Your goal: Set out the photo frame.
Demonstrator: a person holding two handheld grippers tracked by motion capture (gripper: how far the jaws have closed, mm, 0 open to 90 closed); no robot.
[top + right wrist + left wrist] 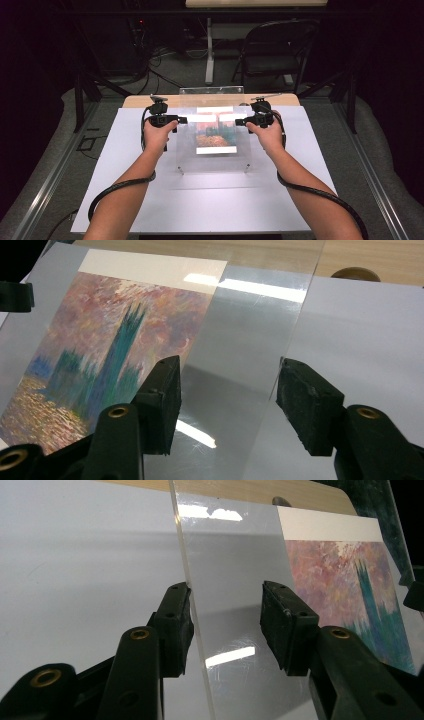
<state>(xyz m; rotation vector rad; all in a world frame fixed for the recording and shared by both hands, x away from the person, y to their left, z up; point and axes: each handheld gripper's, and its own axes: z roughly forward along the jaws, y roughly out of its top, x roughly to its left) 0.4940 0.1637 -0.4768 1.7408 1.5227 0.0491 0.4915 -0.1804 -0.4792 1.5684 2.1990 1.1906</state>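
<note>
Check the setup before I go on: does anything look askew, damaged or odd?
Nothing stands out. The clear acrylic sheet lies squarely over the painting print, and both open grippers straddle its side edges.

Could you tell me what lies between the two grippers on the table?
In the high view, a clear acrylic sheet spans between the left gripper and right gripper, with a painted print under it. Each gripper's open jaws straddle a sheet edge.

Glossy clear acrylic sheet (235, 605); matt paper print (105, 355); smooth white board (210, 200); wooden tabletop (300, 255); matt black claw pads (282, 622)
</note>
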